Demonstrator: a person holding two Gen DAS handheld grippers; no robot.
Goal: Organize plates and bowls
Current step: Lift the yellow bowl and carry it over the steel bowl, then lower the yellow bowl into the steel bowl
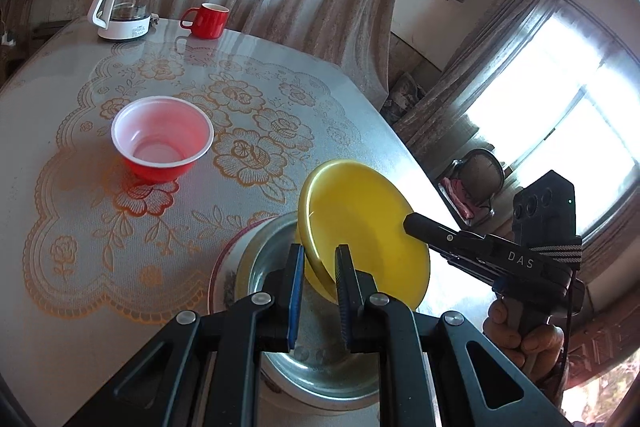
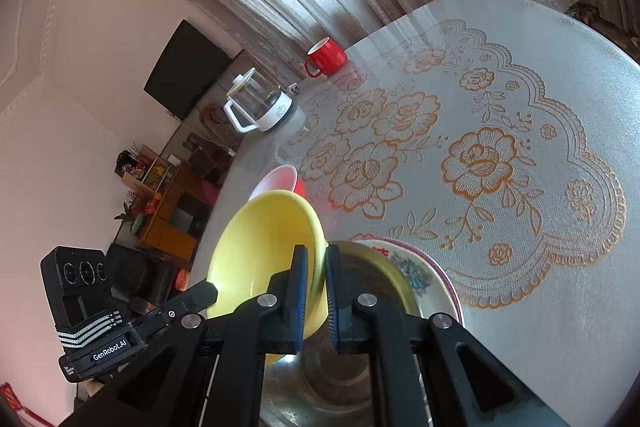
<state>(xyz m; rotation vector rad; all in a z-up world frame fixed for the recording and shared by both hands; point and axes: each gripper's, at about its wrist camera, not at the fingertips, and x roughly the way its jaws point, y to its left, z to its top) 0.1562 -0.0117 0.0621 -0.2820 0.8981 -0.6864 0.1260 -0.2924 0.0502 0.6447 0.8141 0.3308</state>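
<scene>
A yellow bowl (image 1: 360, 227) is held tilted on edge over a metal bowl (image 1: 280, 247), which sits on a floral plate (image 1: 224, 267). My left gripper (image 1: 319, 259) is shut on the yellow bowl's rim. My right gripper (image 2: 316, 267) is shut on the opposite rim of the yellow bowl (image 2: 260, 247); it shows in the left wrist view (image 1: 416, 221) at the right. The metal bowl (image 2: 384, 275) and floral plate (image 2: 424, 275) lie below in the right wrist view. A red plastic bowl (image 1: 162, 143) with a white inside stands apart on the table, partly hidden in the right wrist view (image 2: 280, 179).
A red mug (image 1: 206, 21) and a glass kettle (image 1: 126, 3) stand at the table's far edge. The round table (image 2: 520, 107) has a lace floral cloth. Curtains hang behind. A chair (image 1: 476, 179) stands by the bright window.
</scene>
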